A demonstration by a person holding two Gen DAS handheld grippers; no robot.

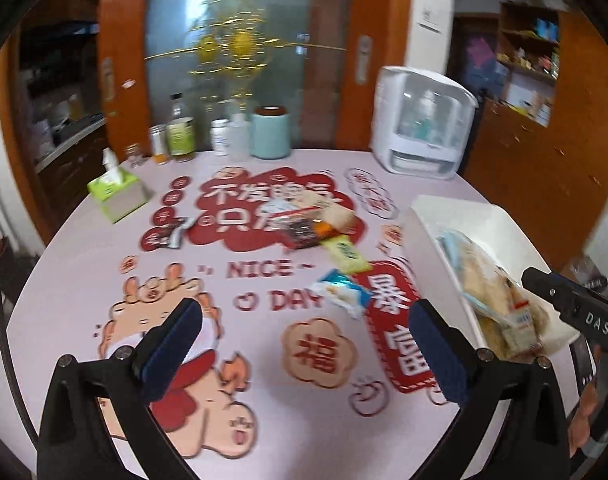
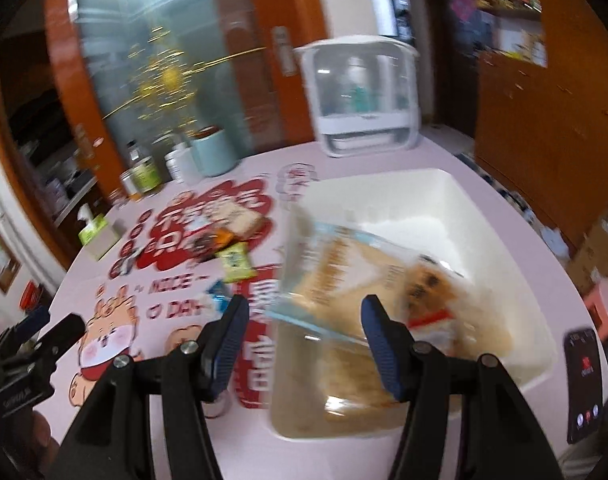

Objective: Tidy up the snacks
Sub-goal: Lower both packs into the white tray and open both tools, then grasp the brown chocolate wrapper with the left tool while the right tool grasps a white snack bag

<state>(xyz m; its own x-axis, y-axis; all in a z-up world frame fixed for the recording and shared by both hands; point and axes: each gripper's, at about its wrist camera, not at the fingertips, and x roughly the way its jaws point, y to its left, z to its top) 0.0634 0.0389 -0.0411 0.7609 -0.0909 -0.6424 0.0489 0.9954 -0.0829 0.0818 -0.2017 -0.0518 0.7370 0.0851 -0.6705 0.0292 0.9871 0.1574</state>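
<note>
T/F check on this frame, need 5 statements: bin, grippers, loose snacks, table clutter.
1. The white bin already holds a big clear snack bag. True.
2. The left gripper is shut on a blue packet. False: it is open and holds nothing; the blue packet lies on the table.
3. The right gripper is open. True.
4. The tissue box sits inside the bin. False: it stands on the table, far from it.
5. Several snack packets lie mid-table. True.
</note>
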